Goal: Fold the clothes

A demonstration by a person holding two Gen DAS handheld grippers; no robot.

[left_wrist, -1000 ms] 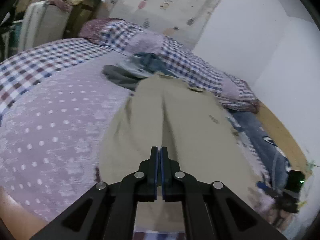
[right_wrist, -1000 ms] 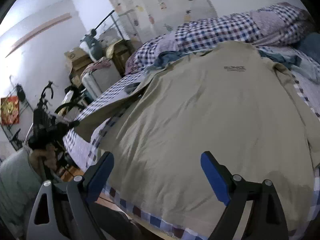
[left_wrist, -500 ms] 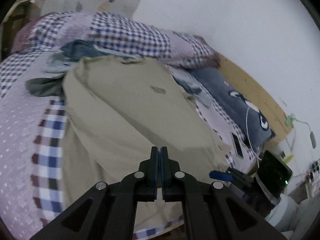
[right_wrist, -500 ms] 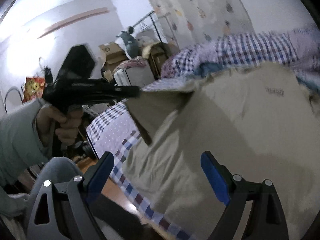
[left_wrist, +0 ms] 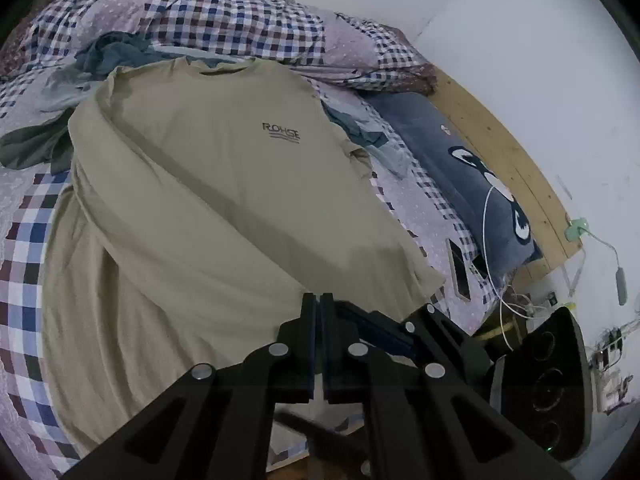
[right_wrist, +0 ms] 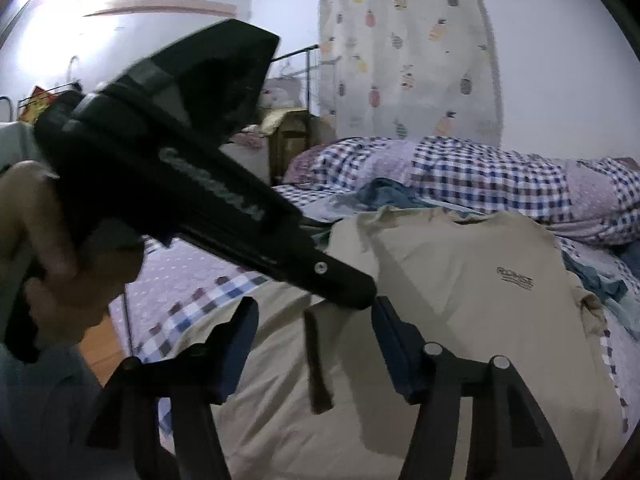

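Barely begun: beige T-shirt [left_wrist: 224, 184] half-doubled lengthwise on checked bedspread [left_wrist: 24, 264], left gripper [left_wrist: 318, 300] clamping its edge, right gripper [right_wrist: 312, 316] spread, further folds pending.

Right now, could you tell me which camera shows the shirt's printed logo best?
The left wrist view: the logo faces the camera, unobstructed and legible. In the right wrist view it appears smaller, skewed, near the edge.

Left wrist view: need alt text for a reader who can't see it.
A beige T-shirt with a small dark chest logo lies on a checked bedspread, its left side folded over the body. The shut left gripper is at the hem; the right gripper is just beside it. Crumpled blue-grey clothes lie near the collar.
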